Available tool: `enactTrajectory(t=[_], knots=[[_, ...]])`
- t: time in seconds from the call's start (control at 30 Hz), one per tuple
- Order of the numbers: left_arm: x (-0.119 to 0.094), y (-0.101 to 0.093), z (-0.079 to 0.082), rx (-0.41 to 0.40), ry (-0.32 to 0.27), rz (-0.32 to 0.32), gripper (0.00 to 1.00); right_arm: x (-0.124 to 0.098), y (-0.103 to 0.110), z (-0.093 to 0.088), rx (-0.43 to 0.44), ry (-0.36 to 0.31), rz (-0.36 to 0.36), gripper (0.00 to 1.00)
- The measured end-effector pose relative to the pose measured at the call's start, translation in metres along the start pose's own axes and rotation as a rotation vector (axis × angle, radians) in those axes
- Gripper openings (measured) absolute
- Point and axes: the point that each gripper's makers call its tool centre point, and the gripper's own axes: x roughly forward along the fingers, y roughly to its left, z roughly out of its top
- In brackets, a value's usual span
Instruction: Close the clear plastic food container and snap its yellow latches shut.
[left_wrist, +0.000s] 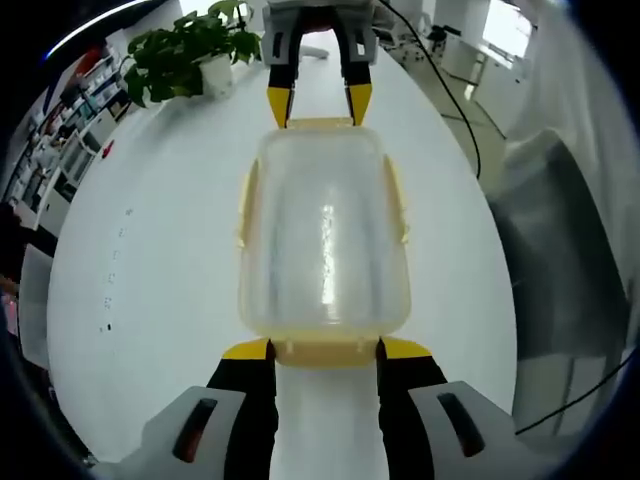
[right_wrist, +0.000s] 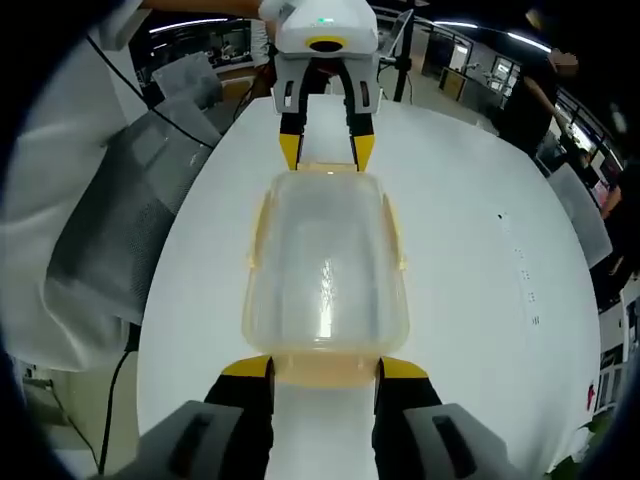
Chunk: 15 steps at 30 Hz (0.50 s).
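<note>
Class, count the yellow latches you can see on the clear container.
4: one at the end by the left hand-held gripper, one at the far end, and one on each long side of the container.

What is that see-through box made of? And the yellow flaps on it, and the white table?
The box looks like clear, slightly cloudy plastic: the table shows through it and light glints on its lid. The yellow flaps seem to be softer-looking opaque plastic, pale and matte. The table is smooth and white with a soft sheen, probably laminate or painted board; that is hard to tell.
</note>
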Motion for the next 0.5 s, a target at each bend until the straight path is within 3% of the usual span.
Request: enactTrajectory(t=[0.5], knots=[[0.010,-0.002,-0.002,0.001,0.015,-0.015,0.37,0.012,0.002,-0.010,0.008,0.011,0.016,0.37]])
